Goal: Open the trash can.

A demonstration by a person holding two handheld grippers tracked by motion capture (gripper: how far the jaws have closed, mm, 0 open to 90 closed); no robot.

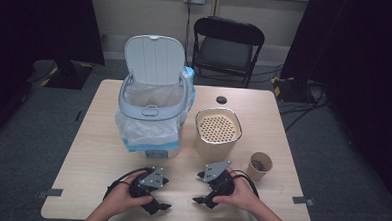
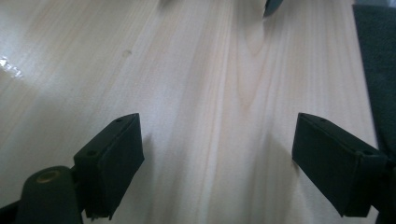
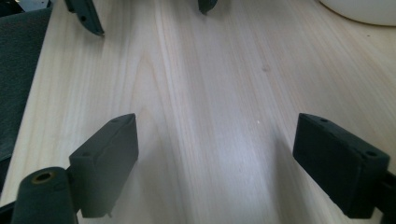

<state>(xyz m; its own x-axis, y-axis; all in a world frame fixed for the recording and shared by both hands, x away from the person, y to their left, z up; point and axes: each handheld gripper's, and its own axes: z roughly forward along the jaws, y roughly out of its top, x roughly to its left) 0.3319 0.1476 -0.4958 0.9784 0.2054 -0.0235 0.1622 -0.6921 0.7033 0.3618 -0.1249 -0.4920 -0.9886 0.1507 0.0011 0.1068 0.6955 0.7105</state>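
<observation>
Both grippers rest low over the front of the light wooden table (image 1: 92,156), each held by a hand, with their jaws pointing toward each other. My left gripper (image 1: 166,193) is open; in the left gripper view its black jaws stand wide apart (image 2: 217,119) over bare wood. My right gripper (image 1: 198,187) is open too, its jaws spread (image 3: 215,119) with nothing between them. A white lidded bin (image 1: 151,108) with a plastic liner stands behind them, its lid (image 1: 155,58) raised.
A beige container with a perforated top (image 1: 218,127) stands right of the bin. A brown paper cup (image 1: 259,165) with something dark inside stands at the right. A black folding chair (image 1: 228,44) stands beyond the table. The bin's base (image 3: 364,11) edges into the right gripper view.
</observation>
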